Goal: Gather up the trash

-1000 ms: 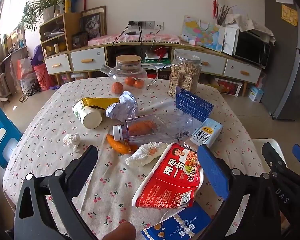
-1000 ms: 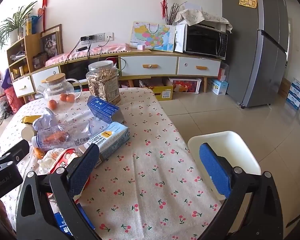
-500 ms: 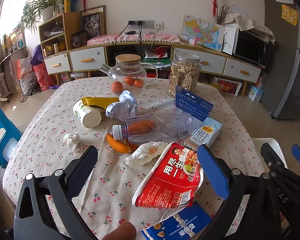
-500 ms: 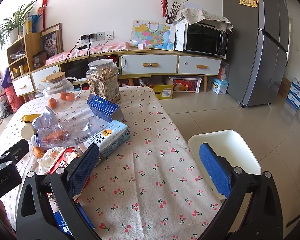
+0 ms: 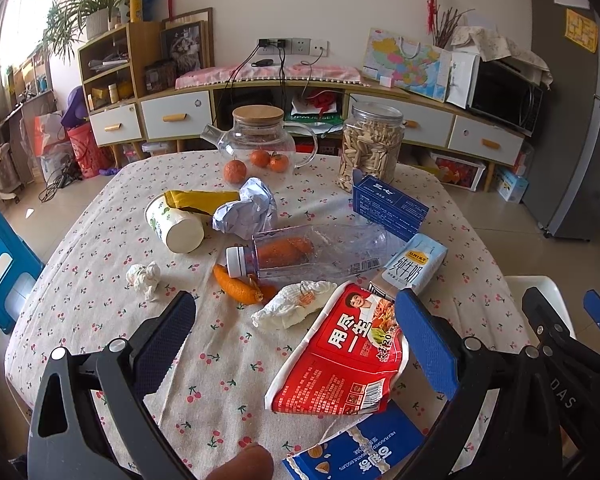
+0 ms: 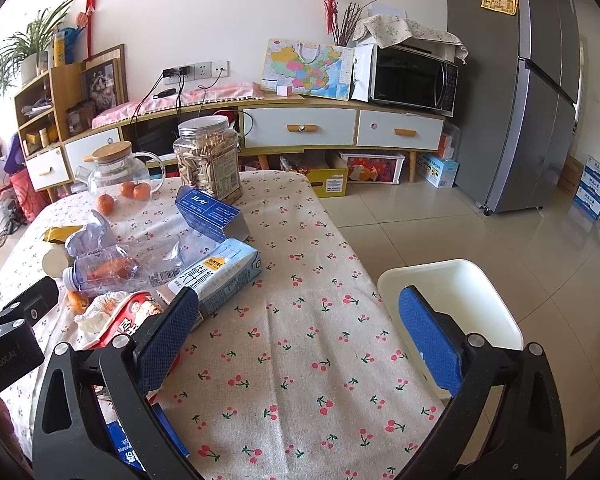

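- Left wrist view: the trash lies scattered on the cherry-print tablecloth (image 5: 100,304), with a red snack wrapper (image 5: 340,352) nearest, lying between the fingers of the left gripper (image 5: 296,344).
- The left gripper hangs above the near table edge, its jaws spread wide and holding nothing.
- Just beyond the wrapper lie a crumpled white tissue (image 5: 292,308), orange peel (image 5: 236,286) and a crushed clear plastic bottle (image 5: 312,250) on its side.
- A milk carton (image 5: 412,266) lies right of the bottle, with a blue box (image 5: 388,210) behind it.
- Farther left are a tipped paper cup (image 5: 176,224), a yellow wrapper (image 5: 200,200), crumpled pale paper (image 5: 248,212) and a small tissue wad (image 5: 144,276).
- A blue biscuit packet (image 5: 360,448) sits at the near edge.
- Right wrist view: the right gripper (image 6: 300,332) is also spread and empty, over bare cloth, with a white bin (image 6: 452,296) just beside the table.
- At the far end stand a glass teapot (image 5: 260,136), tangerines (image 5: 236,170) and a jar of seeds (image 5: 370,148).
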A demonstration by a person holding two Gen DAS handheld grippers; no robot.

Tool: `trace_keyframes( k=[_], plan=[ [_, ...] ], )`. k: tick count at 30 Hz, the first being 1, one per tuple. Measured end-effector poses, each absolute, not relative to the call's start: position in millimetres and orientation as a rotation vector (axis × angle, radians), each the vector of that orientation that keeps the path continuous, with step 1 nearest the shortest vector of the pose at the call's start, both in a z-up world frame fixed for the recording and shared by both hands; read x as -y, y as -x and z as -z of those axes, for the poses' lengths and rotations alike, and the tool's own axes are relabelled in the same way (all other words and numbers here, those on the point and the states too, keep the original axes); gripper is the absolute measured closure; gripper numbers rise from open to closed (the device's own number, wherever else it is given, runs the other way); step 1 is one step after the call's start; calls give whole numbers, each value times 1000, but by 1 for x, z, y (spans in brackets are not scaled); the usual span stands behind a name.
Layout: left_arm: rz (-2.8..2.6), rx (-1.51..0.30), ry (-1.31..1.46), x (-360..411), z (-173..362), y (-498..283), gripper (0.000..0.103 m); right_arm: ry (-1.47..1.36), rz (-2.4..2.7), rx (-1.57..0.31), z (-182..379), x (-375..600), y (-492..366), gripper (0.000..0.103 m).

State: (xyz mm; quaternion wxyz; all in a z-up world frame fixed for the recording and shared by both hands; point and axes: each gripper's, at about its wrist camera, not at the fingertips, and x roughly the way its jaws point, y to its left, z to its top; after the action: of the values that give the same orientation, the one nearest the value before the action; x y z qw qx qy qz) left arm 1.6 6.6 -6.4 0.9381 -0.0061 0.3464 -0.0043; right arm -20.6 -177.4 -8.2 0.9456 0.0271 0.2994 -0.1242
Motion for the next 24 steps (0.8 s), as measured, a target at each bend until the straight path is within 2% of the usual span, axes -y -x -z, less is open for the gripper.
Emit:
trace_keyframes(
  k=[24],
  plan=[
    [-4,-737,27,-10,8,-5,6,-57,250,-632,19,176,18,7]
  ],
)
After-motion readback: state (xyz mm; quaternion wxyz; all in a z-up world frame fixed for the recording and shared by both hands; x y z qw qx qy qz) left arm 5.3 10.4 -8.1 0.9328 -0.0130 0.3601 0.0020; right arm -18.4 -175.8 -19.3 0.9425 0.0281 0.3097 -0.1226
